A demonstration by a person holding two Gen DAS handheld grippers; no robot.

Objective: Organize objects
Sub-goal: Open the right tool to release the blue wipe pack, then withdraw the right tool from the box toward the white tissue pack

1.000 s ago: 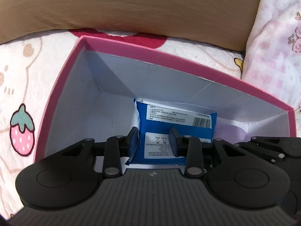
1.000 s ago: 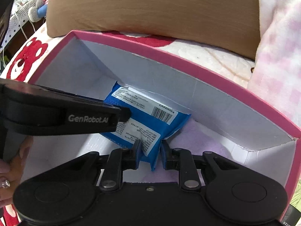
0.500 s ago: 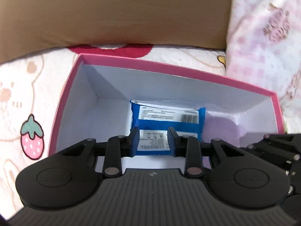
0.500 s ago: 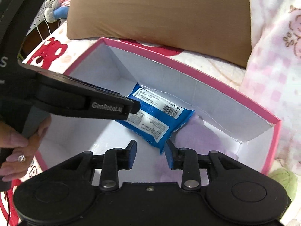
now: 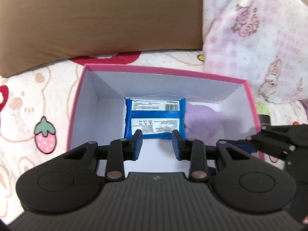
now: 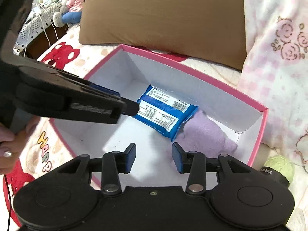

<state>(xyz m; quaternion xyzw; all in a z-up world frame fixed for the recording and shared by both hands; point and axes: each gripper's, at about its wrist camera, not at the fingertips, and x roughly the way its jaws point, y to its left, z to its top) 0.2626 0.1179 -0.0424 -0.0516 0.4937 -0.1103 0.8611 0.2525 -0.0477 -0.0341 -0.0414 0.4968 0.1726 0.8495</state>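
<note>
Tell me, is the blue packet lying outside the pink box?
No, the blue packet lies on the floor of the pink box, against its far wall beside a purple soft thing.

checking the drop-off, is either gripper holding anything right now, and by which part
Nothing is held. The blue packet lies in the pink box, clear of the left gripper and the right gripper, whose jaws have just been opening.

Support is a bed with a cream cartoon-print sheet: strawberries, bears, red shapes. Lying directly on it: open pink box with white inside, brown pillow behind the box, pink-and-white printed blanket bunched at the right, green yarn ball just beside the box's right corner.
</note>
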